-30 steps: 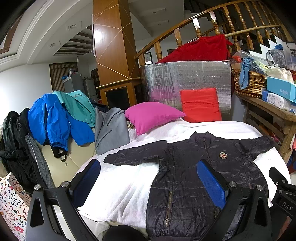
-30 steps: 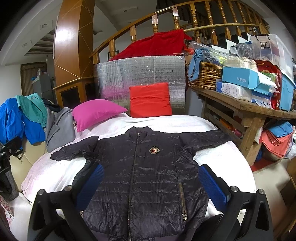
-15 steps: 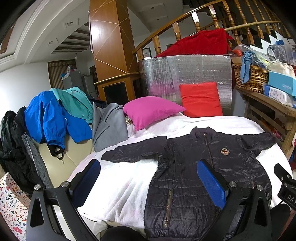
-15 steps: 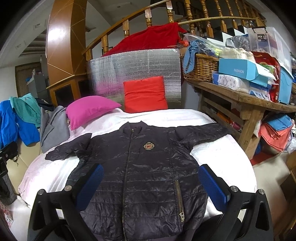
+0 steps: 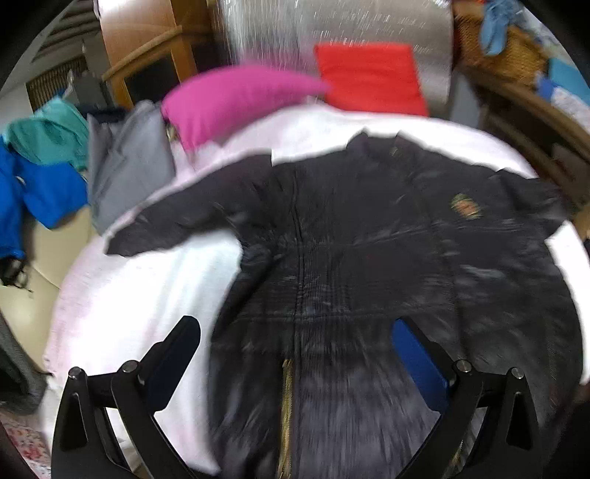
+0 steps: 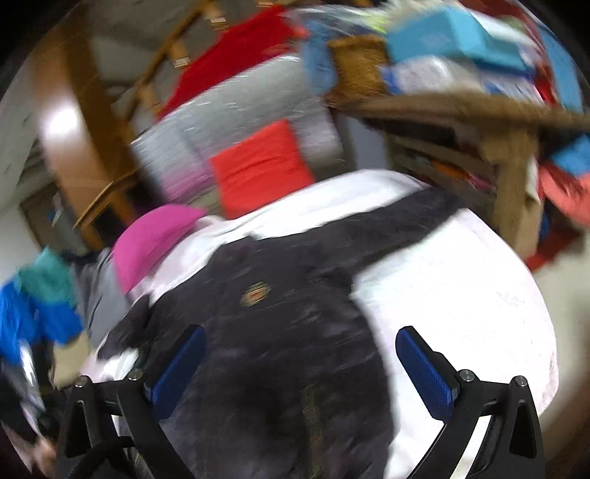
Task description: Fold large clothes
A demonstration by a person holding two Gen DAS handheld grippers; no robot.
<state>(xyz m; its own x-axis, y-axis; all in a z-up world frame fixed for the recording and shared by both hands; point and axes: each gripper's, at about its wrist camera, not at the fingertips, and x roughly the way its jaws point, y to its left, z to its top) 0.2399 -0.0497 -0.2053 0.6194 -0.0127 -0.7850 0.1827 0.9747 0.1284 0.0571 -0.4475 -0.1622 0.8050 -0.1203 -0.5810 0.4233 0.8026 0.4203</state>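
With the black jacket (image 5: 368,258) lying flat and unfolded, both grippers (image 5: 295,353) (image 6: 300,353) hover spread and empty, needing a sleeve grasp next.

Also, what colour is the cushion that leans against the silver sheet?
Red. The cushion shows best in the left wrist view, upright against the silver sheet.

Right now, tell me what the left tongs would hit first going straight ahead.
Probably the black jacket: the left tongs are open and point at its zipped front. Motion blur leaves depth unclear.
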